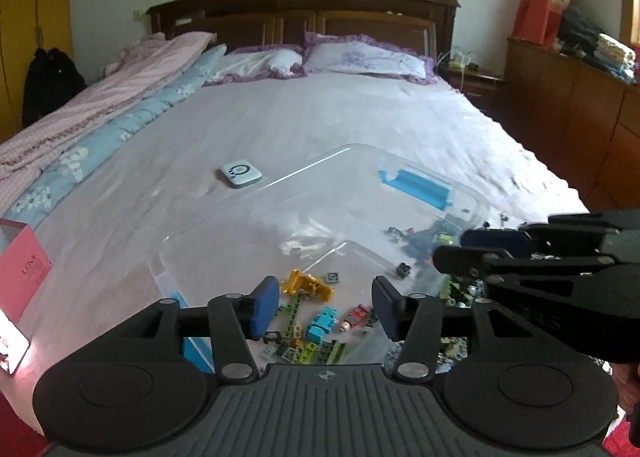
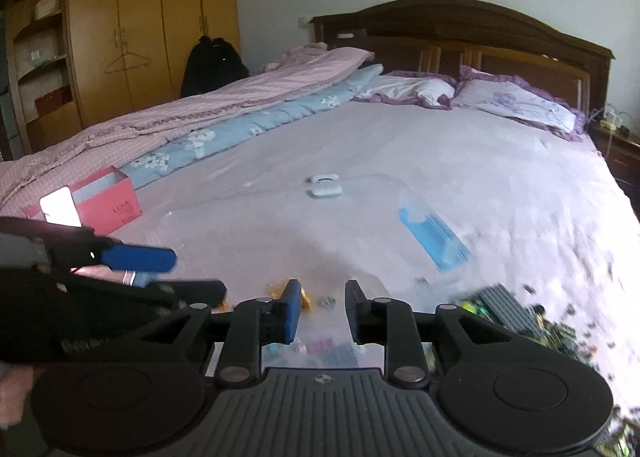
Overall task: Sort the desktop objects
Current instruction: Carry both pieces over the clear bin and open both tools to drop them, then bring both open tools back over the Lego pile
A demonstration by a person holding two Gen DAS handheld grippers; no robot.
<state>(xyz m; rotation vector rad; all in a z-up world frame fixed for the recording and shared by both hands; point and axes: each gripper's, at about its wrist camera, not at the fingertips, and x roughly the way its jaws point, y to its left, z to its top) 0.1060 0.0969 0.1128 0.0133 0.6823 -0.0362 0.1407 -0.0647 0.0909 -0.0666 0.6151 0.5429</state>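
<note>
- Clear plastic is what matters here: a see-through storage box (image 1: pixel 320 193) with blue latches sits on the bed straight ahead of the left tool (image 1: pixel 325 307), and small building-brick pieces lie in its near end
- Just beyond and between the left tool's spread pads lie a yellow brick piece (image 1: pixel 306 284), a cyan brick figure (image 1: pixel 322 323) and a red one (image 1: pixel 356 316), with green strips (image 1: pixel 316 351) closer in and lower; nothing is held between the pads
- Off to the right of that tool, outside the box, a loose heap of dark and green bricks (image 1: pixel 456 289) spreads over the sheet; the right tool (image 2: pixel 320 317) is the nearer one to it, the heap lying just right of its right pad
- That right tool also stands released and holds nothing, though narrower than the left; its view is blurred, so fine detail is hard to read
- From the left tool's view the right tool juts in sideways over the heap
- I'd judge the scene fits sorting under way: some bricks in the box, many beside it
- White bedsheet (image 1: pixel 360 117), soft and rumpled, carries everything; small pieces could sink into folds
- Farther ahead of the left tool lies a small white device (image 1: pixel 241 173); to its left a pink box (image 1: pixel 20 269)
- Bedroom around: dark wooden headboard (image 1: pixel 304 5), pillows, folded quilts, a yellow wardrobe (image 2: pixel 152 17)
</note>
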